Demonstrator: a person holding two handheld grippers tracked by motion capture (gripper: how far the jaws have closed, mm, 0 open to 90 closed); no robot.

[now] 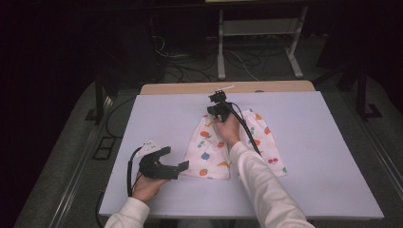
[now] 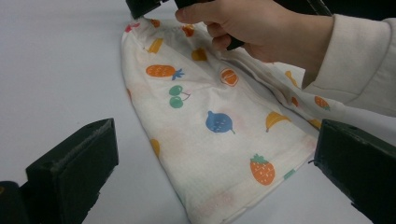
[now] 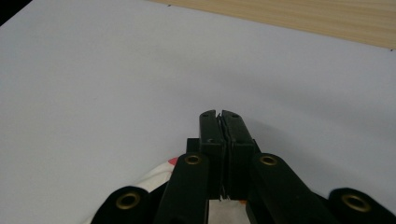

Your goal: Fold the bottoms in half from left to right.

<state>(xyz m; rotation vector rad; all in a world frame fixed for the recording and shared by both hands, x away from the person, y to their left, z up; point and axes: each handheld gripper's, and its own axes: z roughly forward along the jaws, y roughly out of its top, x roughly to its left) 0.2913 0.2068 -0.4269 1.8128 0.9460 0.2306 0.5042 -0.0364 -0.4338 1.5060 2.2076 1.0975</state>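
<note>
A white cloth [image 1: 209,147] printed with coloured fruit lies flat in the middle of the pale lavender mat [image 1: 309,142]. My right gripper [image 1: 218,97] is at the cloth's far edge, jaws pressed together, and appears to pinch that edge. In the right gripper view the closed jaws [image 3: 222,116] point out over bare mat, and a bit of cloth [image 3: 161,175] shows beneath them. My left gripper [image 1: 175,159] rests at the cloth's near left corner. Its jaws stand wide open. In the left gripper view the cloth [image 2: 201,93] lies ahead of the open gripper [image 2: 215,154], beyond it the right hand [image 2: 252,23].
A wooden table edge [image 1: 190,88] runs behind the mat, seen also as a wood strip [image 3: 303,18]. Beyond it are a metal stand [image 1: 221,47] and cables on a dark floor. Bare mat [image 1: 332,180] spreads right of the cloth.
</note>
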